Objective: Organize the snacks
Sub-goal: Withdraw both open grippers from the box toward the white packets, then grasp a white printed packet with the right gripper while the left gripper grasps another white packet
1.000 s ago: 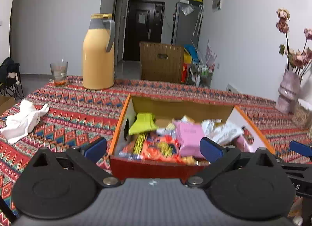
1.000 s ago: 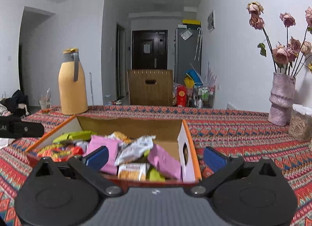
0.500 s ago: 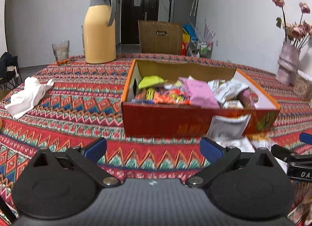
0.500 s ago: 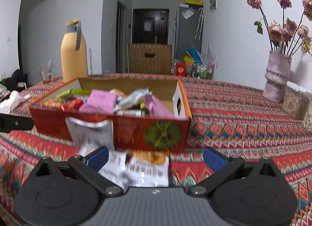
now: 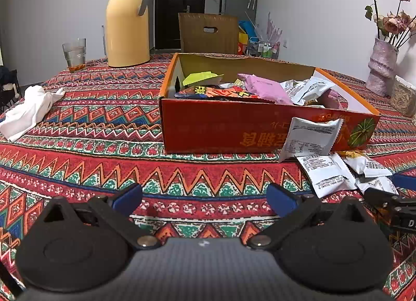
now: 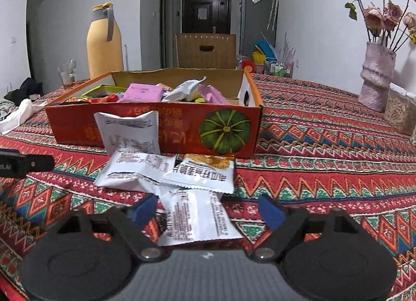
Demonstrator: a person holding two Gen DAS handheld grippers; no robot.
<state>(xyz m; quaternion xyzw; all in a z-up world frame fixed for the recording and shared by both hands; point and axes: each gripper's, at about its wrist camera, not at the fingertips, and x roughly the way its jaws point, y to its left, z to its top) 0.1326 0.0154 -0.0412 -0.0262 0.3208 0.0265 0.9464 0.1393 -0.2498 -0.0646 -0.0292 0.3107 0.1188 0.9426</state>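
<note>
Both fingers of the right gripper (image 6: pixel 208 210) are closing around a white packet (image 6: pixel 197 219) lying flat on the tablecloth (image 6: pixel 325 171), pads apart from it. Left gripper (image 5: pixel 205 199) spread, empty. Three more packets (image 6: pixel 135 168) lie against the red box (image 6: pixel 182 129).

A patterned tablecloth (image 5: pixel 104 124) carries the snack box (image 5: pixel 221 129) mid-frame, white packets (image 6: pixel 166 168) lower centre, a cloth (image 5: pixel 28 108) left, perhaps crumpled.

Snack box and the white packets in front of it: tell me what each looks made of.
Snack box: printed cardboard, probably; raw brown inner walls, matte red outside with a pumpkin picture.
White packets: thin plastic or foil film, seemingly; serrated sealed edges, wrinkles, a slight sheen.
</note>
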